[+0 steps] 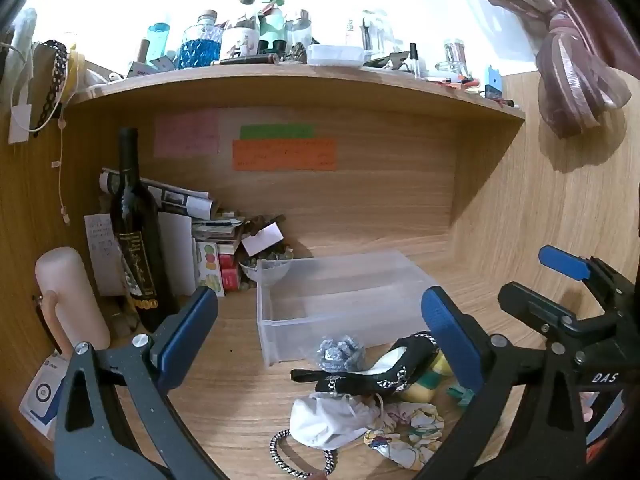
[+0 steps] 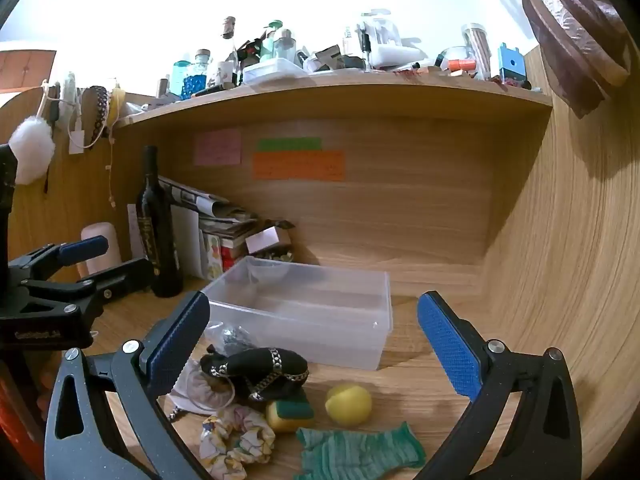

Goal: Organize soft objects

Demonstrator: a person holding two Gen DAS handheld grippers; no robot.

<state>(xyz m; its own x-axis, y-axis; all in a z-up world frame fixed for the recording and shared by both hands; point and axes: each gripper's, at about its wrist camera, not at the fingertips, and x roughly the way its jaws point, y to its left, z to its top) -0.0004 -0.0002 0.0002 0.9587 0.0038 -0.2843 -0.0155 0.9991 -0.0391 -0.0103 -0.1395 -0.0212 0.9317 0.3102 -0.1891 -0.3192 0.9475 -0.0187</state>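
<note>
A clear plastic bin (image 1: 340,300) (image 2: 312,312) stands empty on the wooden desk. In front of it lies a pile of soft items: a black pouch with chain trim (image 2: 256,372) (image 1: 380,376), a floral scrunchie (image 2: 236,436) (image 1: 408,432), a white cloth bag (image 1: 328,420), a grey knitted piece (image 1: 340,354), a yellow-green sponge (image 2: 288,414), a yellow ball (image 2: 348,404) and a green cloth (image 2: 356,454). My left gripper (image 1: 320,336) is open above the pile's left side. My right gripper (image 2: 316,344) is open above the pile and holds nothing.
A dark wine bottle (image 1: 134,240), a pink cylinder (image 1: 70,300) and stacked papers and boxes (image 1: 208,240) stand at the left back. A cluttered shelf (image 1: 304,76) hangs overhead. A wooden side wall (image 2: 580,260) closes the right. A beaded bracelet (image 1: 296,460) lies at the front.
</note>
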